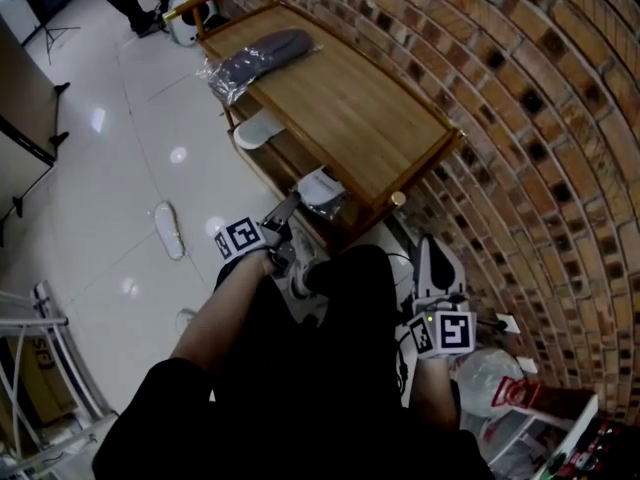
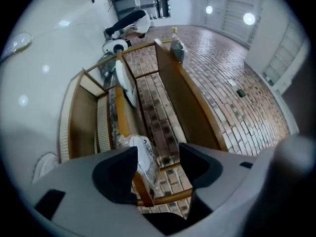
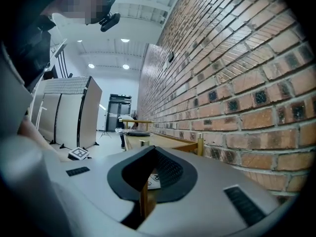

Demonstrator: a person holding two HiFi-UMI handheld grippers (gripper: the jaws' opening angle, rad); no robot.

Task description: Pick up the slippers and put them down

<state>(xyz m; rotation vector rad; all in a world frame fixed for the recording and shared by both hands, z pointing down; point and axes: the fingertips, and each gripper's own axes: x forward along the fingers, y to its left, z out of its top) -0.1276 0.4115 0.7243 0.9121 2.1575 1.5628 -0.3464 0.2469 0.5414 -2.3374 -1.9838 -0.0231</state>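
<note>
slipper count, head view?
4: grey bagged slipper on rack top; white slipper on lower shelf; bagged white slipper at its near end; floor slipper beside that. More possibly hidden.

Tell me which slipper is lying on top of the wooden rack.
The dark grey slipper in clear plastic, at the rack's far end. A bare white slipper and a bagged white slipper sit on the lower shelf instead.
</note>
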